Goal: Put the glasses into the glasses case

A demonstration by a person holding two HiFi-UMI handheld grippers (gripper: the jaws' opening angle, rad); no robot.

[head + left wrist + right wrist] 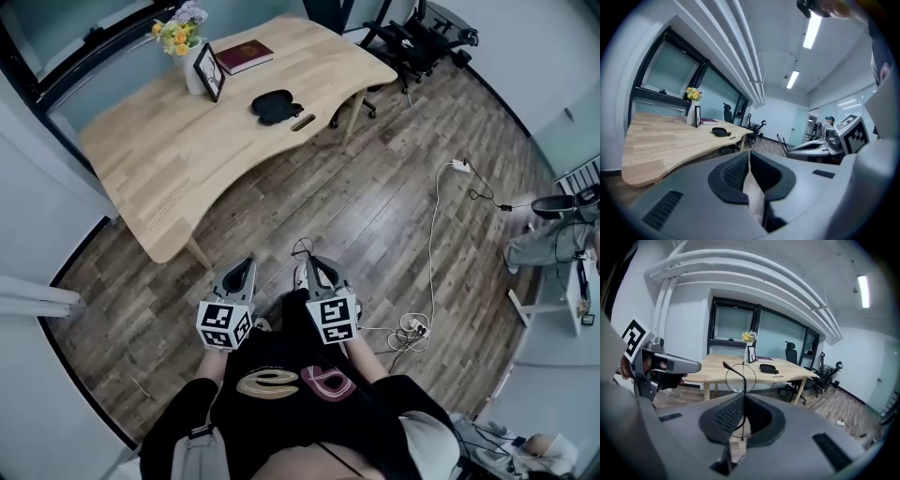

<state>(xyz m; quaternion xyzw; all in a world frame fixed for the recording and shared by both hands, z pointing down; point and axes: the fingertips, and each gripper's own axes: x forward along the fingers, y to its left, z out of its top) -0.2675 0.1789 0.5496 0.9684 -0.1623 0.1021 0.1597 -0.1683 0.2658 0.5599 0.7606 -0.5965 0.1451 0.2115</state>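
The black glasses case [276,106] lies open on the far side of the wooden table [169,159]; it also shows in the left gripper view [721,132] and the right gripper view [768,368]. My right gripper [316,265] [743,401] is shut on thin wire-framed glasses [733,369], whose round lens stands above the jaws; in the head view the glasses [302,249] stick out ahead of it. My left gripper [242,272] [749,159] is shut with nothing in it. Both grippers hang over the floor, well short of the table.
On the table stand a flower vase [187,47], a photo frame [208,71] and a red book [244,56], and a small brown object [303,123] lies by the case. Office chairs [412,42] stand beyond. A cable and power strip [412,328] lie on the floor at the right.
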